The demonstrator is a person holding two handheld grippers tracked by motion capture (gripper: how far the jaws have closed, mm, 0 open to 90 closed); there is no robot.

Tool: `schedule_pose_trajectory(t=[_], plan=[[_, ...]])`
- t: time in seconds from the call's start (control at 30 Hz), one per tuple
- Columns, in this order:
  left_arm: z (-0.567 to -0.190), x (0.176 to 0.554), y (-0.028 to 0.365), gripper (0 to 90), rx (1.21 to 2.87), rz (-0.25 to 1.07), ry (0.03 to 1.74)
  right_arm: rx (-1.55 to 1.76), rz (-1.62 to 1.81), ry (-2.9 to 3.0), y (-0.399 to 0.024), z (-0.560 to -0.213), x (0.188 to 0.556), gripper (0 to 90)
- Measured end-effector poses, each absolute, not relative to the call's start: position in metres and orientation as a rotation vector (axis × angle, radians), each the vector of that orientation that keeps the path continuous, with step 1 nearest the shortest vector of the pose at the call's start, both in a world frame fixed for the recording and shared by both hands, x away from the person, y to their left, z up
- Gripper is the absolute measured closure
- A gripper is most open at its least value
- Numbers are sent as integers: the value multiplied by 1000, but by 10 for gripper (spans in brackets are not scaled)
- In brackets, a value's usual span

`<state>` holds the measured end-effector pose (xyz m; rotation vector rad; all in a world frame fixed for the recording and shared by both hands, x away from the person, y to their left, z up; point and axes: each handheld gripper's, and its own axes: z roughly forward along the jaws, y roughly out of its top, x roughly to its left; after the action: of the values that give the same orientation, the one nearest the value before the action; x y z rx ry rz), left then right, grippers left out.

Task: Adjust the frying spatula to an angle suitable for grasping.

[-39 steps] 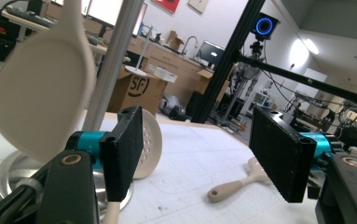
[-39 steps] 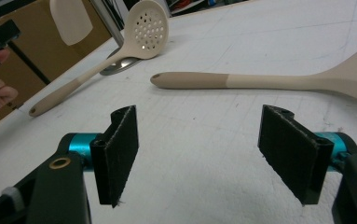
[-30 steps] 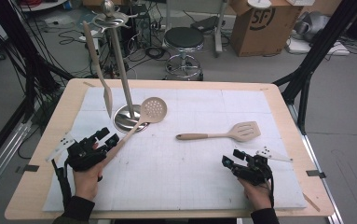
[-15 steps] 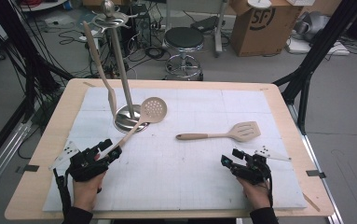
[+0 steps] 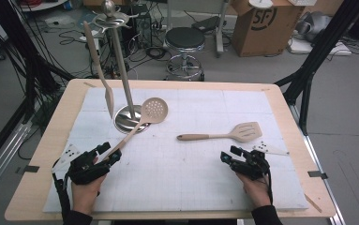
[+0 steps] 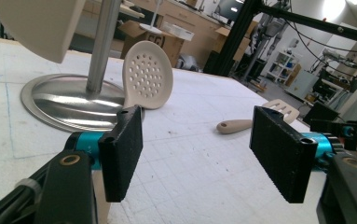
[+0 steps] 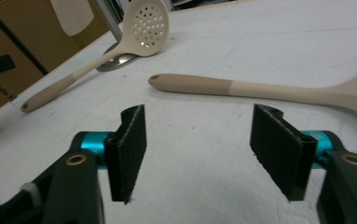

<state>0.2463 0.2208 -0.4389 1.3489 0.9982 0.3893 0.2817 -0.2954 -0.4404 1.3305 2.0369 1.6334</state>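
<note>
1. The work in hand looks like hanging kitchen tools on the rack (image 5: 121, 61) in the upper left of the high view. One pale spatula (image 5: 103, 75) already hangs from its top, blade near the round metal base (image 5: 131, 119).

2. The skimmer (image 5: 142, 123) lies at centre left, its perforated head propped against the base and its handle running down-left toward the left gripper (image 5: 106, 153). In the left gripper view the head (image 6: 147, 80) stands just above the left jaw, and the jaws are wide apart with nothing between them.

3. The slotted turner (image 5: 224, 135) lies flat at centre right on the white mat (image 5: 177, 187), handle pointing left. The right gripper (image 5: 231, 157) sits below it, apart from it.

4. In the right gripper view the turner's handle (image 7: 199, 85) crosses just beyond the jaw tips. The jaws have just been closing a little, yet they stand open and empty.

5. To do the pickup well, I judge each gripper should come square across its handle, near the middle, so the tool does not swing when lifted.

6. The hole at the handle end (image 7: 154, 79) must stay free of the pads for hooking.

7. There are no containers on the table; the rack is the only holder, and it carries the one spatula.
</note>
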Motion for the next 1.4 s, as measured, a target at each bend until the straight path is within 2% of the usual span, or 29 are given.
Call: schedule_pose_trajectory(t=[0.03,0.1,0.3,0.37,0.4,0.87,1.13,1.4], plan=[[-439,246,221,352,1351,388,996,1338,1625,2043,-294,-439,283,451],[-439,246,221,352,1350,386,991,1371,1606,2062,-292,-438,290,607],[-439,246,221,353,1339,380,980,1507,1572,2060,-297,-439,311,775],[-439,247,221,352,1346,378,979,1515,1589,2066,-299,-438,319,877],[-440,247,221,352,1350,380,978,1521,1596,2066,-299,-437,322,900],[-440,248,220,353,1357,392,975,1700,1426,2147,-289,-441,385,900],[-440,248,221,354,1354,395,974,1742,1282,2154,-291,-445,407,900],[-439,248,223,355,1347,395,967,1745,1202,2151,-290,-454,413,900]])
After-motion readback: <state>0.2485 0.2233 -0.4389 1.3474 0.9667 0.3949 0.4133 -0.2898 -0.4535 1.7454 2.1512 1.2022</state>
